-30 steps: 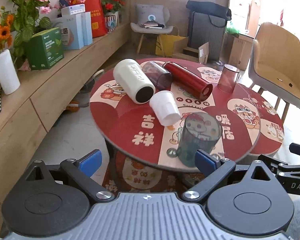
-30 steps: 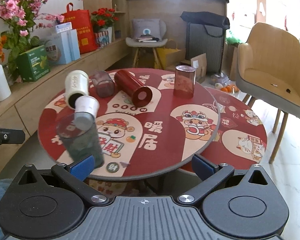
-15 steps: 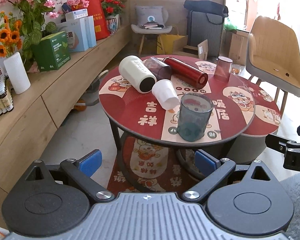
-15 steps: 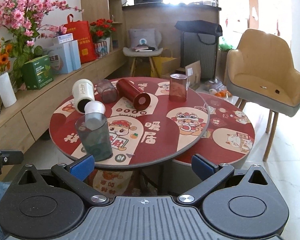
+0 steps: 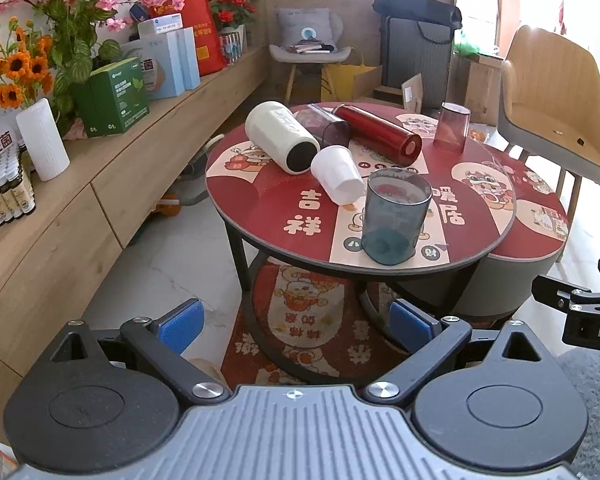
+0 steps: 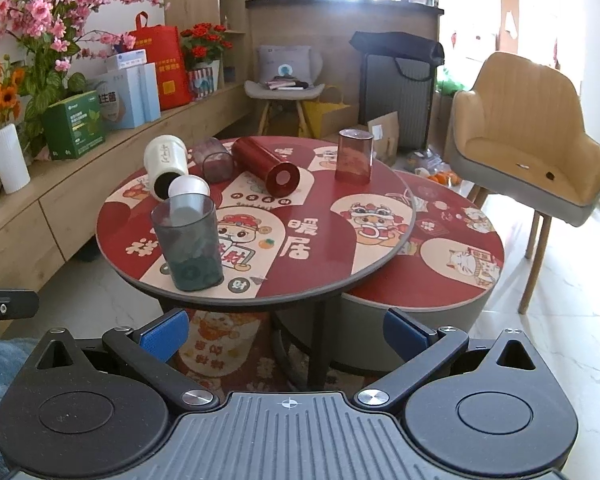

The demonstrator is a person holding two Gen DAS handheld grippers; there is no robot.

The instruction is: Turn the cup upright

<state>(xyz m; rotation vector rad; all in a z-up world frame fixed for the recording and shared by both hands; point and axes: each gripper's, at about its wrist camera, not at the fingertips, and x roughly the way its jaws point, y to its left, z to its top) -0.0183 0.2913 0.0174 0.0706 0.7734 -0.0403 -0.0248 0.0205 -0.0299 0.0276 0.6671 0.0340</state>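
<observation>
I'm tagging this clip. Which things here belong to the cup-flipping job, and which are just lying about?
Job: teal cup, already upright; white cup, white tumbler, smoky cup, red flask, all lying down; inverted red cup.

Lying about: green box, white vase, yellow chair.

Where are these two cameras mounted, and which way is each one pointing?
Left wrist view: sits on the left gripper, looking forward between its open blue-padded fingers at the round red table; the right gripper's black body shows at the right edge.
Right wrist view: sits on the right gripper, open too, facing the same table from further right, the beige armchair in view.
Both share the upright translucent blue-grey cup and the red metal flask lying on its side.
</observation>
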